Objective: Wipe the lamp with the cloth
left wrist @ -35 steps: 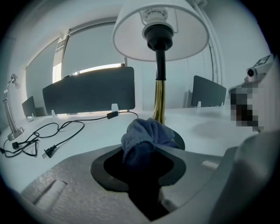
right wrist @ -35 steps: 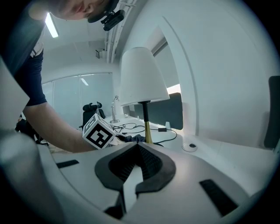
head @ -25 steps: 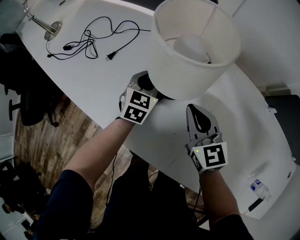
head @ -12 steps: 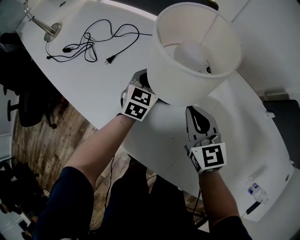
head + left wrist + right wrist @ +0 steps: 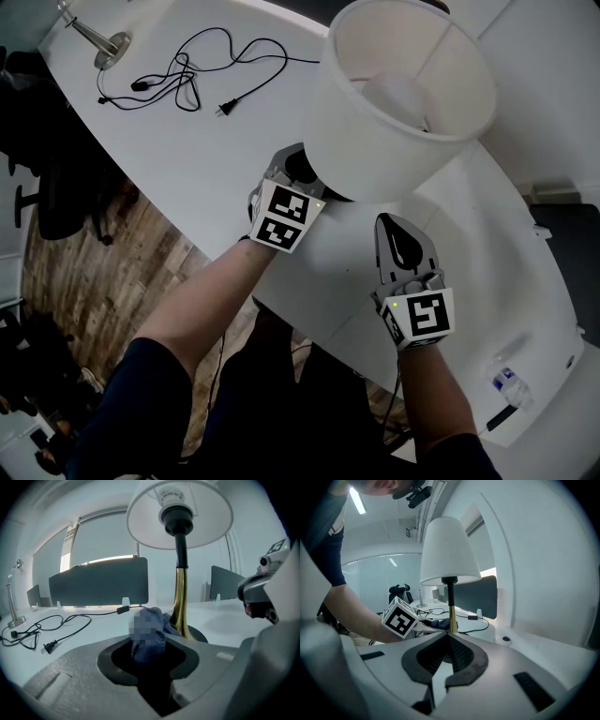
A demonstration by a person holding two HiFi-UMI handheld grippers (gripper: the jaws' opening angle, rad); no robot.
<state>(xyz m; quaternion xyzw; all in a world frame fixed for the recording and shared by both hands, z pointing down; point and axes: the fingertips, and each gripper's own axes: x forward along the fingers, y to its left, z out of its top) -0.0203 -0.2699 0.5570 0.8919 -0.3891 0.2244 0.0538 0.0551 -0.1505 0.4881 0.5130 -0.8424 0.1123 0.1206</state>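
White table [image 5: 187, 131] curving over a wood floor, head view first: the lamp [image 5: 394, 103] stands close to the table's near edge, its big white shade [image 5: 356, 141] hiding what's beneath, and a loose black cord [image 5: 187, 70] lies toward the far left end. The left gripper [image 5: 295, 173] is tucked under the shade at the lamp's foot, while the right gripper [image 5: 398, 234] hovers just beside it over bare table. Over to the left gripper view: the jaws are clamped on a bunched blue cloth [image 5: 150, 630], and that cloth is pressed against the brass stem [image 5: 180, 597] just above the dark base [image 5: 199, 633]. Right gripper view now: the jaws are closed together on nothing, pointing at the stem from a little way off. So the wiping looks under way, low on the stem. The danger, I'd say, is a sideways shove. Nothing steadies the lamp, it looks top-heavy, and the edge is close. A snag could also tug the cloth free.
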